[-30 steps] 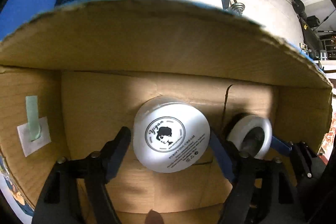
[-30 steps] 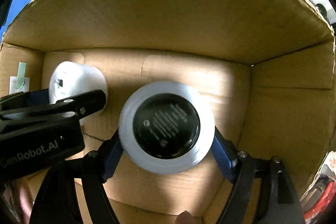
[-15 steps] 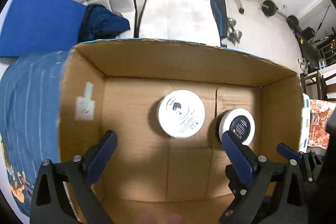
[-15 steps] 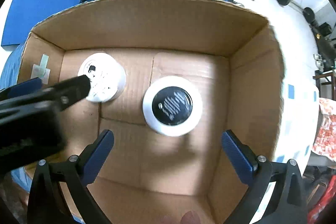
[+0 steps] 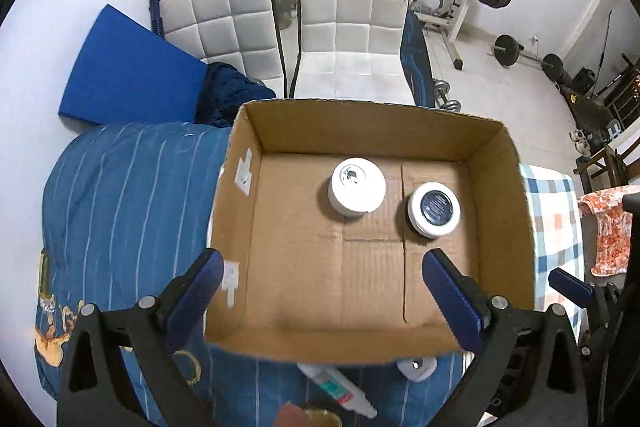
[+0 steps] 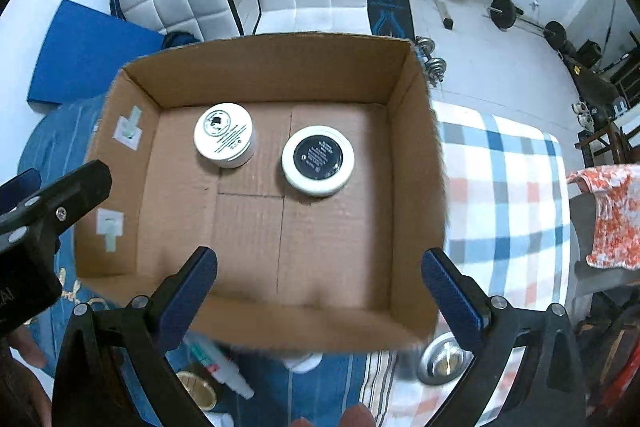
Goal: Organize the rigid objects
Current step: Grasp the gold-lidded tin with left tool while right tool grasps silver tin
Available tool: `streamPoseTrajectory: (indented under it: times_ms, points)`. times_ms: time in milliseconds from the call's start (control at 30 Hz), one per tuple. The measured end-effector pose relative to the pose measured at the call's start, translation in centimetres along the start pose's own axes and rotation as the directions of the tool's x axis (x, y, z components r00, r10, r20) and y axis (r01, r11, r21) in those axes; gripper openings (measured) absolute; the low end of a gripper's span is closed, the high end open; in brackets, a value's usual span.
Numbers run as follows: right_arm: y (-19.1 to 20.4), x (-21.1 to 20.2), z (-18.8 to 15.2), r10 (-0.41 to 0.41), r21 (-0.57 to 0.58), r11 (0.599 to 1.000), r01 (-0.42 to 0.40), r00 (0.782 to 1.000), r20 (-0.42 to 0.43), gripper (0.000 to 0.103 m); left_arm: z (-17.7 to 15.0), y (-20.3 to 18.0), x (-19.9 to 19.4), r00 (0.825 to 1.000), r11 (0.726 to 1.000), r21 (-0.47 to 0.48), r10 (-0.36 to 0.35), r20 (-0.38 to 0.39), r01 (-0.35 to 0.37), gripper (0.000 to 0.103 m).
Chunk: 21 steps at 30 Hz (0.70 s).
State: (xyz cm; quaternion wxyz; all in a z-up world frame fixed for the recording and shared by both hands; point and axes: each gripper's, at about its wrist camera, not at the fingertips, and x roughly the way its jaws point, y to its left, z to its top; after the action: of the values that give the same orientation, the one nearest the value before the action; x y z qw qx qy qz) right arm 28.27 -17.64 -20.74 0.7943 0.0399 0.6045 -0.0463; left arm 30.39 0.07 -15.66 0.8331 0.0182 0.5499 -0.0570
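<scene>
An open cardboard box (image 5: 496,147) (image 6: 420,115) sits on the bed. On its floor lie a white cream jar with a printed lid (image 5: 357,187) (image 6: 224,135) and a white jar with a dark lid (image 5: 434,209) (image 6: 318,160), side by side and apart. My left gripper (image 5: 320,283) is open and empty, high above the box's near part. My right gripper (image 6: 318,279) is open and empty, also above the box. The left gripper's body shows at the left edge of the right wrist view (image 6: 48,203).
In front of the box on the blue striped bedding (image 5: 120,195) lie a white tube (image 5: 340,385) (image 6: 216,363), a small white piece (image 5: 416,367), a gold lid (image 6: 196,389) and a metal tin (image 6: 444,357). A checked cloth (image 6: 500,187) lies to the right. White chairs (image 5: 352,27) stand behind.
Both grippers opened, let go of their jars on the box floor, and pulled back up out of the box.
</scene>
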Motion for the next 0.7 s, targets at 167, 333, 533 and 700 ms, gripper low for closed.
streamPoseTrajectory:
  times_ms: [167, 333, 533, 700]
  points:
    - [0.2, -4.5, -2.3, 0.015, 0.003, 1.000, -0.015, 0.999, 0.043, 0.103, -1.5, 0.0, -2.5, 1.000, 1.000, 0.006, 0.005, 0.030, -0.005, 0.102]
    - [-0.5, -8.3, -4.8, 0.068, 0.005, 0.998, -0.069, 0.996, 0.066, 0.103, -3.4, 0.0, -6.0, 0.998, 1.000, 0.010, -0.027, 0.050, 0.027, 0.102]
    - [-3.9, -10.8, -8.3, 0.080, 0.033, 0.996, -0.081, 0.995, 0.051, 0.103, -9.0, 1.2, -6.1, 0.998, 0.999, -0.026, -0.044, -0.053, 0.043, 0.102]
    - [-9.2, -8.8, -11.7, 0.045, 0.108, 0.993, -0.039, 0.998, -0.051, 0.103, -13.7, 1.3, -0.2, 0.970, 1.000, -0.026, 0.009, -0.242, -0.015, 0.102]
